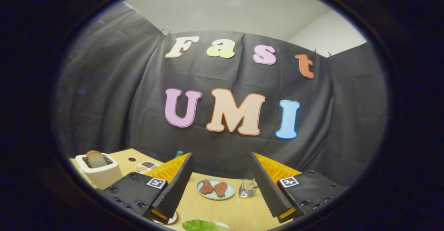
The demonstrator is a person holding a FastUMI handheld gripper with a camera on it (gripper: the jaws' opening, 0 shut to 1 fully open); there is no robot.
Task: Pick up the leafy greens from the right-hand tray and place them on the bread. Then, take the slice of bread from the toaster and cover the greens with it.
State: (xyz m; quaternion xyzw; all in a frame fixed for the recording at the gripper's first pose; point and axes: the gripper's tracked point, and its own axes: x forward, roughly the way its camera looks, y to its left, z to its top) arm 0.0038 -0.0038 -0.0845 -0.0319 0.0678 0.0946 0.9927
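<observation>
bare tabletop (208,212) between spread fingers (177,182)

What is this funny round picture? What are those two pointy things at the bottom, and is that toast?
The picture comes from a small camera riding on a hand-held grabber, a tool a person carries. It looks forward along the tool, and its lens bends everything into a round shape. The two pointy things are the gripper and its jaws; they stand wide open and hold nothing. They hang over a wooden table. Off to one side is a white toaster with a slice of bread sticking up, so yes, nearly toast! Beyond the jaws is a plate with two reddish pieces of food and a small clear glass. Close in, between the jaws, lie the leafy greens.
</observation>
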